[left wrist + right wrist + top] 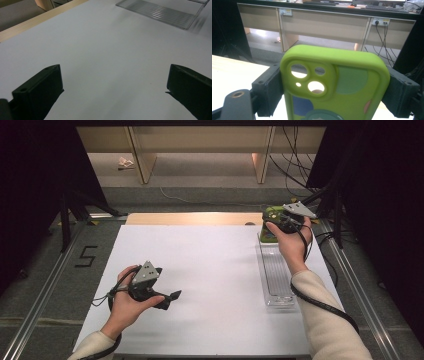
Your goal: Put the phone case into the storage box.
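Big white table [210, 285] is mostly bare on my feed, loads of room across the middle. Clear tray [276, 275] runs along the right edge. My right gripper [280, 222] hangs over the tray's far end, pinching the green phone case [334, 82] by its sides. Left gripper [167, 300] sits low near the front-left, jaws spread, nothing between them.

Clear ribbed tray [278, 270] on white table [200, 270]; crumpled paper, perhaps [125, 163].
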### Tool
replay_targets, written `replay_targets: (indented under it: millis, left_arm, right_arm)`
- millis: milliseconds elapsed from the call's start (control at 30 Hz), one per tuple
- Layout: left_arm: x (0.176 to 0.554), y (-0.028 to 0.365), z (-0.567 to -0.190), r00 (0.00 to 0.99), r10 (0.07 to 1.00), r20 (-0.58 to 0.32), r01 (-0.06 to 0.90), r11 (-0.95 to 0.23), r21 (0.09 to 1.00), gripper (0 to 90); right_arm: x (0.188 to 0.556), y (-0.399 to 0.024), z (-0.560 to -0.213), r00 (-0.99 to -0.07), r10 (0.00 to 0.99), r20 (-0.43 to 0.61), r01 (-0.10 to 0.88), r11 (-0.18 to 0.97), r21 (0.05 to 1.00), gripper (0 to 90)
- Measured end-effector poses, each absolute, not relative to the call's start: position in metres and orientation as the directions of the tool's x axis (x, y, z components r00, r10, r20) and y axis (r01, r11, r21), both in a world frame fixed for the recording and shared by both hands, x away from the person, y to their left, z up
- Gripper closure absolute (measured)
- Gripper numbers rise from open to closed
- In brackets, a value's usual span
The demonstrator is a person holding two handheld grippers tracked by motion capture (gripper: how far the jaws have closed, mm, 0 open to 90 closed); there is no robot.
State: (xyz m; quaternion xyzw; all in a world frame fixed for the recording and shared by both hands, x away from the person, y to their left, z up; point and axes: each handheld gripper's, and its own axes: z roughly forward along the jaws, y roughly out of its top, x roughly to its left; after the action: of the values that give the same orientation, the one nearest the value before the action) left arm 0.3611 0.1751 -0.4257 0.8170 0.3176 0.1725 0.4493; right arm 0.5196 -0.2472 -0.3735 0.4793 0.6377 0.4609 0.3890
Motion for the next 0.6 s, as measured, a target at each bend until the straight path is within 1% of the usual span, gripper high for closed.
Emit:
replay_targets:
  millis: [600]
  left_arm:
    - [0.3613, 0.1755, -0.4259, 0.739, 0.673, -0.004, 0.365, -0.397, 0.842, 0.0]
  right_arm:
    - [0.5275, -0.2487, -0.3746, -0.225, 0.972, -0.061, 0.271, 0.122, 0.955, 16.8]
